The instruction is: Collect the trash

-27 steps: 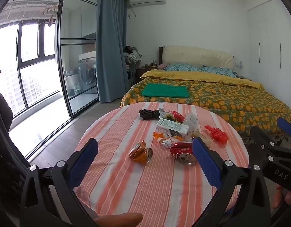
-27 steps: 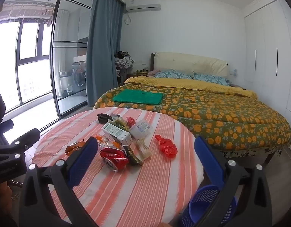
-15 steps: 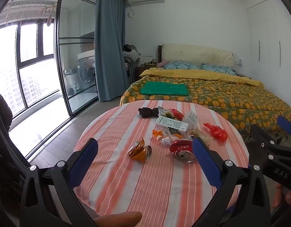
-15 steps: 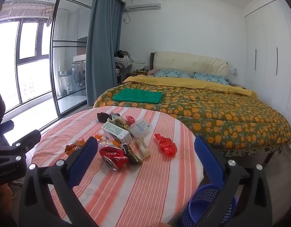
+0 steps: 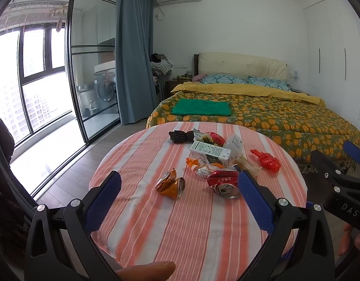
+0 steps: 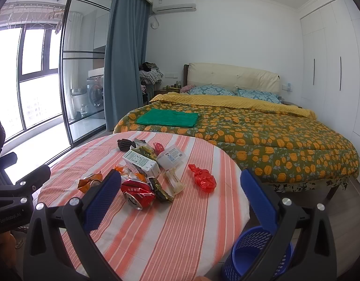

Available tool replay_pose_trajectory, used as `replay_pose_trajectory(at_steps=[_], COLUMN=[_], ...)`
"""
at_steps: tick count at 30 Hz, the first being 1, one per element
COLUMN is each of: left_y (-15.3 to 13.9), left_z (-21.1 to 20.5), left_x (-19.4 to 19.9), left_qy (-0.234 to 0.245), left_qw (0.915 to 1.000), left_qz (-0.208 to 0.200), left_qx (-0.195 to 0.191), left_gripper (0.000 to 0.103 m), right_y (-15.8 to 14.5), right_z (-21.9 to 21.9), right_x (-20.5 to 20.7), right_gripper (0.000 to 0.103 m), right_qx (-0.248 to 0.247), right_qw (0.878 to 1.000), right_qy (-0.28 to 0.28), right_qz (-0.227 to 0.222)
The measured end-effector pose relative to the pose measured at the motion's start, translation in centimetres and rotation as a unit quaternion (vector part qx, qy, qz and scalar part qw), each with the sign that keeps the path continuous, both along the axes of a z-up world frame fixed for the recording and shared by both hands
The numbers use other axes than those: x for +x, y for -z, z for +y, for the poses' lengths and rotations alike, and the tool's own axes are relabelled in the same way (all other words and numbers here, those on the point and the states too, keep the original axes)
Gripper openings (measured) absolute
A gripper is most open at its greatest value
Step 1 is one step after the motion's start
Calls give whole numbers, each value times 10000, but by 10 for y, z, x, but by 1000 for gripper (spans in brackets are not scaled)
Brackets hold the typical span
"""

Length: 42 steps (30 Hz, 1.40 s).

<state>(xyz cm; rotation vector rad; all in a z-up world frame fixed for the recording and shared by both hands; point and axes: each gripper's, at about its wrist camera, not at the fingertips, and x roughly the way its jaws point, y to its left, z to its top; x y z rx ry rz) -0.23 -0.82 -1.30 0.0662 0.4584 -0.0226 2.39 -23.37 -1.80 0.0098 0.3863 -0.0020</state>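
Left wrist view: left gripper [image 5: 178, 188] open, empty, above the striped round table [image 5: 203, 234]. Right gripper [image 6: 180, 187] likewise open and empty. Trash is clustered mid-table: crushed red can [image 6: 137, 193], orange can [image 5: 171, 185], carton [image 5: 210, 152], red wrapper [image 6: 203, 180]. Blue basket [image 6: 254, 255] stands on the floor beside the table.

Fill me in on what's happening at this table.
A person holds a two-finger tool in each hand over a round table with an orange-striped cloth. The left tool and right tool are both open and hold nothing. Trash lies untouched on the cloth: a crushed red can, a crushed orange can, a white and green carton, a red plastic wrapper. A blue mesh bin stands on the floor beside the table.
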Motion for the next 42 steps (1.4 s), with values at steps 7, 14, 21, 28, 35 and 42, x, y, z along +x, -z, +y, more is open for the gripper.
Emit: replay_pose_trajectory(at_steps=[7, 14, 21, 28, 35, 42], left_y=[-1, -2, -1, -2, -2, -2], left_z=[0, 1, 1, 1, 1, 1], left_x=[1, 1, 1, 2, 2, 2], left_qy=[7, 5, 2, 1, 3, -1], left_qw=[10000, 10000, 10000, 10000, 10000, 10000], left_qz=[17, 21, 26, 30, 33, 35], left_qx=[5, -3, -1, -7, -5, -8], left_gripper=[99, 99, 99, 99, 99, 99], right_y=[2, 2, 1, 2, 1, 1], right_z=[-1, -1, -2, -3, -2, -2], right_x=[0, 1, 1, 0, 0, 0], right_gripper=[99, 98, 99, 99, 99, 99], right_qx=[11, 17, 22, 25, 28, 29], right_qw=[10000, 10000, 10000, 10000, 10000, 10000], right_qy=[12, 9, 1, 4, 4, 4], right_qz=[19, 17, 22, 18, 19, 19])
